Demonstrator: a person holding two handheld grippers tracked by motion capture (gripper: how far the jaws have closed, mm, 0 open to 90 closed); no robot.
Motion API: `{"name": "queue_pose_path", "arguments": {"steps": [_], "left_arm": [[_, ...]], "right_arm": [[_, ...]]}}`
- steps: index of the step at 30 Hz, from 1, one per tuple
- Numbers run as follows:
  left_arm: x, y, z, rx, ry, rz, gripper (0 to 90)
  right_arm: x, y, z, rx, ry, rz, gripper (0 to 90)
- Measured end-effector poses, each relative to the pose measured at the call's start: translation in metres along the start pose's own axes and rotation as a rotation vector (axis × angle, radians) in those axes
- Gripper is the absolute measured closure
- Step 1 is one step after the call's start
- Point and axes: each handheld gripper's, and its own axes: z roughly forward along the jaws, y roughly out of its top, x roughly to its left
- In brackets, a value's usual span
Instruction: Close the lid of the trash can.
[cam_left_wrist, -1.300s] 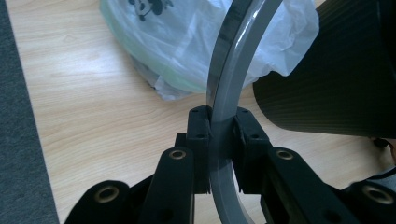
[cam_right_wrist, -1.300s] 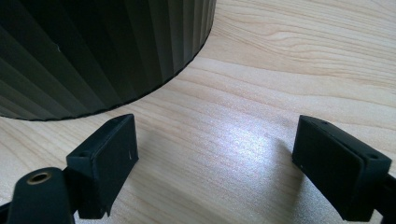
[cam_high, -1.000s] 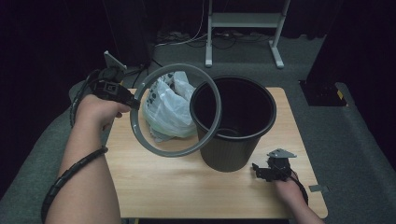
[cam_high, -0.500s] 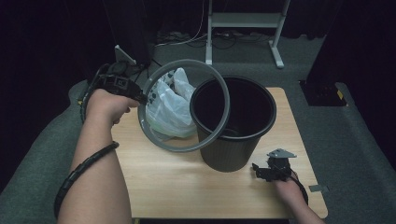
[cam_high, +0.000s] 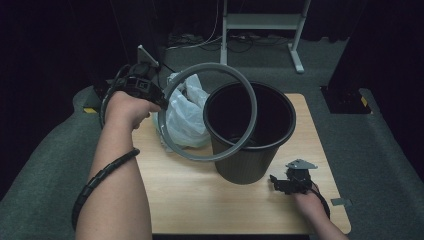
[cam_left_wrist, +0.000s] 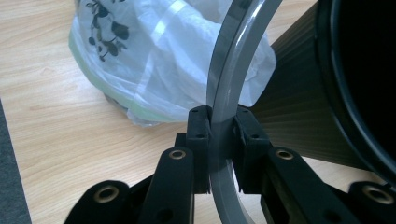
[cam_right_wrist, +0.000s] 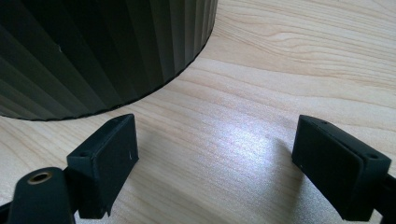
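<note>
A person at a wooden desk (cam_high: 200, 200) lifts a grey plastic ring (cam_high: 250, 100) clear of a black ribbed waste bin (cam_high: 255, 160), the left tongs (cam_left_wrist: 222, 140) clamped shut on the ring's rim. The ring hangs tilted in the air, its far arc over the bin's open mouth and its near arc dropping in front of the bin's left wall — held only at the one point where the black pads pinch it from both sides. Just left of the bin, touching or nearly touching its wall, sits a bunched white plastic bag (cam_high: 182, 117) with a dark leaf print and a pale green edge.

The right tongs (cam_right_wrist: 215, 163) rest low on the desk by the bin's right front foot, jaws spread wide with nothing between them, bare wood showing in the gap.

By the look of it, the work in hand is fitting a liner: the retaining ring is off the bin and the bag is not yet inside. The next move would seem to call for parking the ring somewhere off the bin — perhaps on the desk to the bin's left front — so that the bag can be picked up, opened and draped over the bin's rim. The idle right tongs are the nearest free help for steadying the bin.
</note>
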Motion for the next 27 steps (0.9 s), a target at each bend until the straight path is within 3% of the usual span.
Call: {"name": "queue_pose_path", "arguments": {"steps": [27], "left_arm": [[-0.058, 0.037, 0.011, 0.001, -0.001, 0.091, 78.4]], "right_arm": [[0.001, -0.001, -0.001, 0.001, 0.004, -0.002, 14.4]]}}
